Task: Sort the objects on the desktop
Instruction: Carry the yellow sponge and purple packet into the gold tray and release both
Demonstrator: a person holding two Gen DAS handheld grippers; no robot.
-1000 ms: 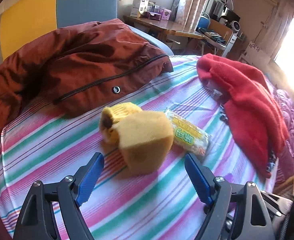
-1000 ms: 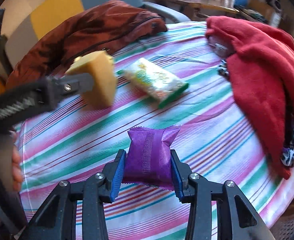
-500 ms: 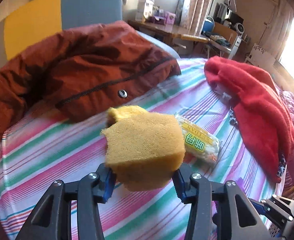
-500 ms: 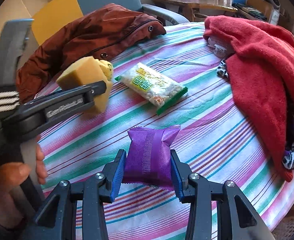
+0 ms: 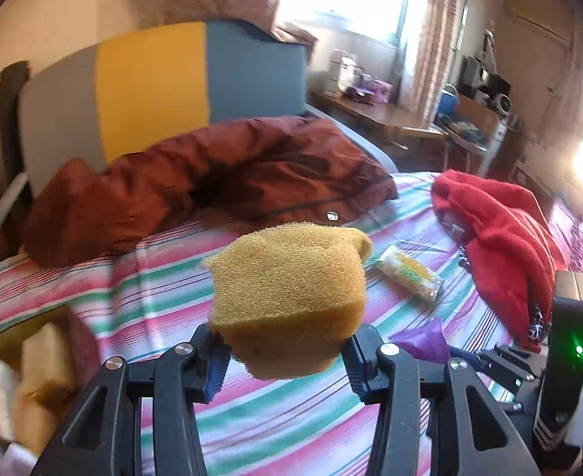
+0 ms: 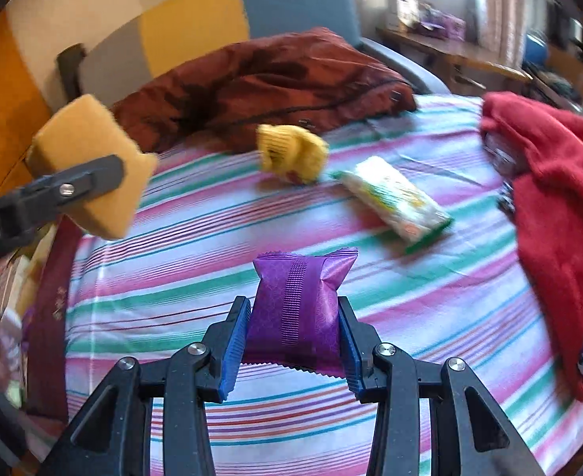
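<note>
My left gripper (image 5: 285, 361) is shut on a yellow sponge (image 5: 291, 289) and holds it well above the striped tablecloth (image 5: 275, 428). The sponge also shows in the right wrist view (image 6: 89, 166), at the left. My right gripper (image 6: 293, 341) is shut on a purple packet (image 6: 297, 305), held above the cloth. A yellow knitted glove (image 6: 291, 152) and a green-and-white snack packet (image 6: 394, 198) lie on the cloth ahead. The snack packet also shows in the left wrist view (image 5: 408, 277).
A rust-brown jacket (image 5: 212, 182) lies across the table's far side. A red fleece (image 5: 505, 238) is heaped at the right edge. A bin with assorted items (image 6: 18, 289) sits off the left edge. A chair back (image 5: 164, 87) stands behind.
My left gripper closed on the sponge, lifted it off the cloth and carried it left, uncovering the yellow glove. My right gripper kept hold of the purple packet.
</note>
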